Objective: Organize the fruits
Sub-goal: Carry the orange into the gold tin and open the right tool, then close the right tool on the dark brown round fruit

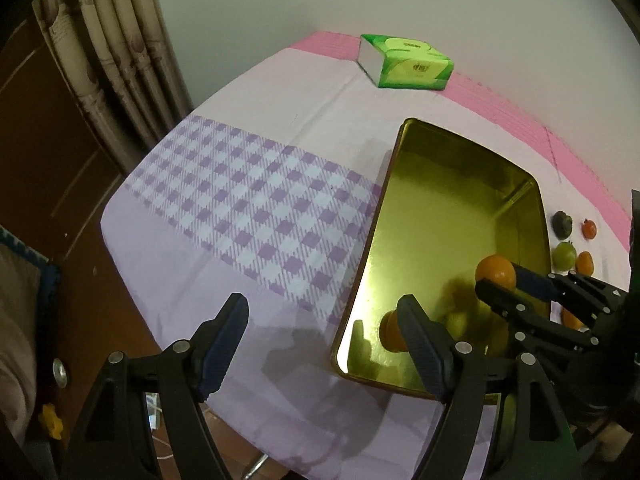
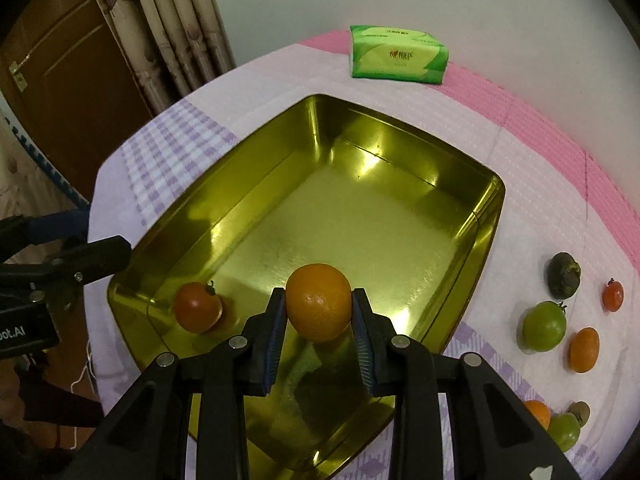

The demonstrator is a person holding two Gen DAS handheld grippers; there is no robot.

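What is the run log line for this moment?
left gripper open, empty | right gripper holds orange over gold tray | tomato in tray

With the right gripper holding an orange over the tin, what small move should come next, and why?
Probably lower the right gripper slightly and open it: its orange already hangs over the tin's bare floor, beside the tomato inside, while more fruit wait on the cloth.
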